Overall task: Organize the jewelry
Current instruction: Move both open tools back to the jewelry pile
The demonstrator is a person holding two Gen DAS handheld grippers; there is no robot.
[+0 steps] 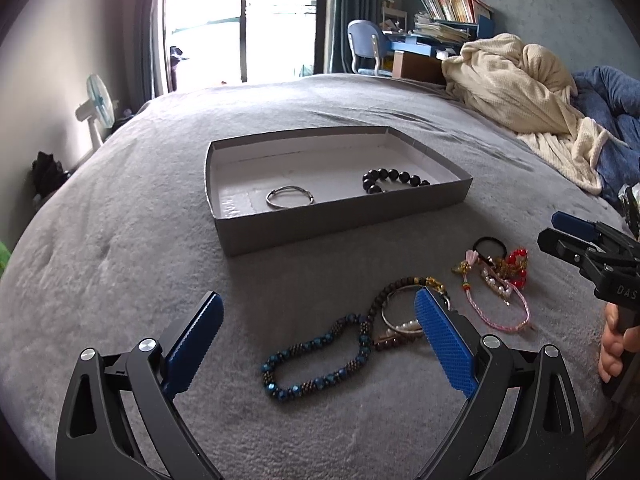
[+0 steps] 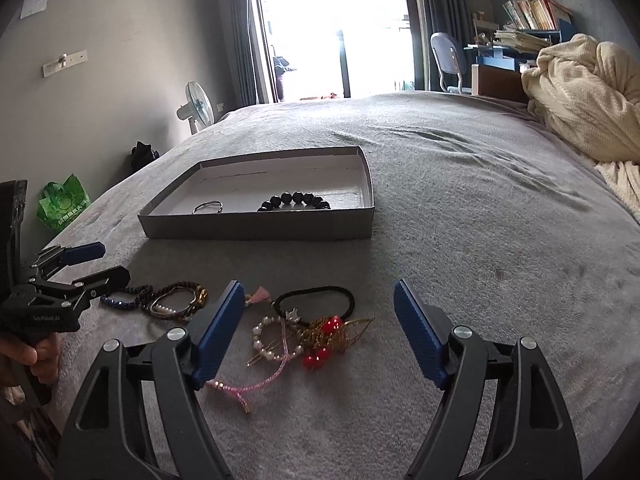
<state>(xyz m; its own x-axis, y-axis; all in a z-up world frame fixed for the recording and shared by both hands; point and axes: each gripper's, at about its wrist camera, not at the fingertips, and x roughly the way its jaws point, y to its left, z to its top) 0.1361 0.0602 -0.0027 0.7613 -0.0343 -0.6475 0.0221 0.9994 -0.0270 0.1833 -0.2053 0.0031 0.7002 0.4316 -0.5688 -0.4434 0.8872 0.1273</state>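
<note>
Tray [image 1: 344, 224] has 2 pcs: silver ring [image 1: 289, 197], black bead bracelet [image 1: 394, 179]. Near pile [image 2: 304, 336] left. Both grippers [image 1: 318, 334] [image 2: 320, 320] wide open, empty.

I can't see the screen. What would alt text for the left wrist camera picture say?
An open left gripper hovers over a blue beaded bracelet lying among tangled jewelry on a grey bed. Beyond sits a shallow grey box holding a silver ring and a black bead bracelet; the right gripper enters from the right.
</note>
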